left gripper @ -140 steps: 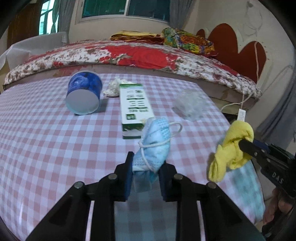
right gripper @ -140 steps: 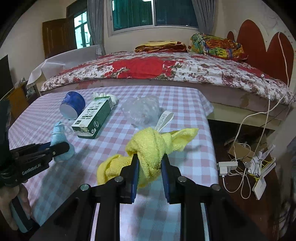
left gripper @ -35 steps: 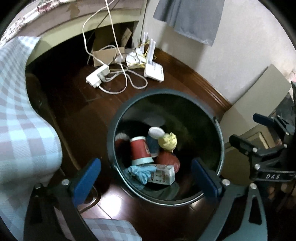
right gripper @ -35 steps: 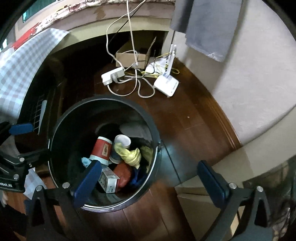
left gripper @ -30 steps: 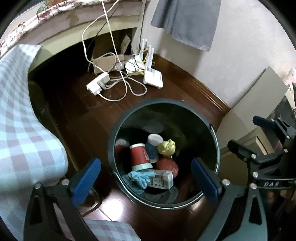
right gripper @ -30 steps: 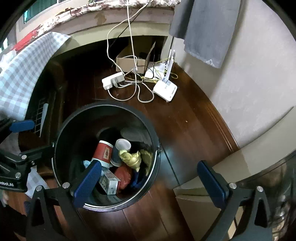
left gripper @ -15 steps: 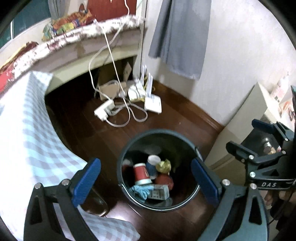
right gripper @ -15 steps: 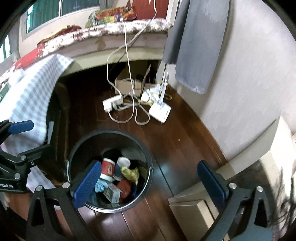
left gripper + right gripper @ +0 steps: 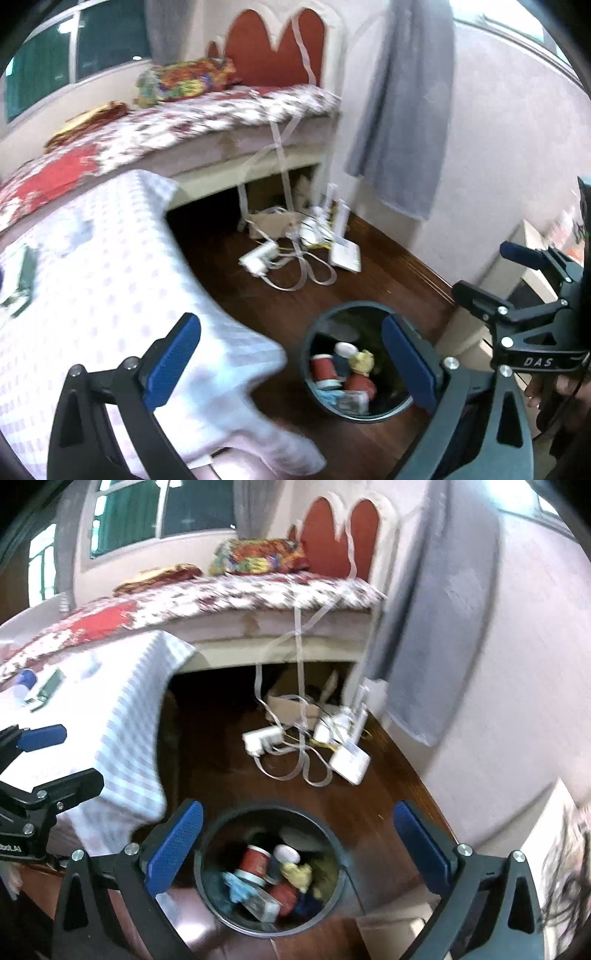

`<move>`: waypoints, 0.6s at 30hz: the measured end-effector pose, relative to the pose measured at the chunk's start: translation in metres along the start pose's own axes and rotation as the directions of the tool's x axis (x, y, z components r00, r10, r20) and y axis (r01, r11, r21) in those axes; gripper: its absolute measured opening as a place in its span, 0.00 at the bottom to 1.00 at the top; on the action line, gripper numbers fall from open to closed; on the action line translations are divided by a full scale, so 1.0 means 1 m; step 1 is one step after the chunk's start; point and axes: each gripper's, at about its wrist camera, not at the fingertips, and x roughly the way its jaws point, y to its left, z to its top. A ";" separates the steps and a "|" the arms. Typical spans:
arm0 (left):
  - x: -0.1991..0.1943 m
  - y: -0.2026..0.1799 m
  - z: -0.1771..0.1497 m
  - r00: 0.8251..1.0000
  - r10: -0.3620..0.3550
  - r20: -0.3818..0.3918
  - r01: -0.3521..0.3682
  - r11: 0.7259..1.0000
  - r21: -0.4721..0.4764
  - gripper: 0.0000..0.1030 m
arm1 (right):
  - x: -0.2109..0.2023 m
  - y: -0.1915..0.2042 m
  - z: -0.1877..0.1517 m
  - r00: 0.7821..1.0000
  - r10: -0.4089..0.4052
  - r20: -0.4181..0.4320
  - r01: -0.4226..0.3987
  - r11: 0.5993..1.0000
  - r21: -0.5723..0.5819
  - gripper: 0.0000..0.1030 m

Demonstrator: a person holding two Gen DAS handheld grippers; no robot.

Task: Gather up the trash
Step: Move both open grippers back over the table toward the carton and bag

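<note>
Both grippers are being held wide apart and empty: the left gripper [image 9: 291, 354] and the right gripper [image 9: 297, 845] are gripping nothing. The trash is lying inside the black bin [image 9: 332, 902] on the floor: a yellow cloth [image 9: 297, 875], a blue mask [image 9: 236, 886], a red cup [image 9: 255, 862]. The checked tablecloth [image 9: 92, 288] is being seen beside it.

Dark round bin [image 9: 207, 893] stands upright on the wood floor, near, just right of the checked table's hanging cloth. Open top. Inside, heaped together: red paper cup [image 9: 255, 862] with white rim, lying tilted; a second cup [image 9: 286, 853], pale mouth up, touching it; crumpled yellow cloth [image 9: 297, 873] just right of the cups; light blue mask [image 9: 236, 886] bunched at the left; small carton [image 9: 260, 906] on its side at the near edge.

Far left on the tabletop: blue cup [image 9: 24, 679] on its side, green-and-white box [image 9: 46, 690] lying flat beside it. Both blurred.
</note>
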 end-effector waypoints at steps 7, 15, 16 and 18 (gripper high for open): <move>-0.029 0.084 -0.008 0.987 0.155 0.042 -0.148 0.979 -0.139 0.96 | 0.005 0.072 0.031 0.986 0.159 0.043 -0.155 0.984 -0.085 1.00; -0.047 0.194 -0.024 0.925 0.378 0.018 -0.358 0.889 -0.285 0.96 | 0.024 0.163 0.067 0.957 0.291 0.003 -0.285 0.939 -0.191 1.00; -0.047 0.205 -0.024 0.914 0.406 0.005 -0.387 0.873 -0.296 0.96 | 0.027 0.176 0.072 0.954 0.299 0.008 -0.291 0.933 -0.212 1.00; -0.048 0.226 -0.027 0.903 0.430 -0.008 -0.408 0.852 -0.327 0.96 | 0.033 0.201 0.083 0.940 0.340 0.006 -0.328 0.912 -0.246 1.00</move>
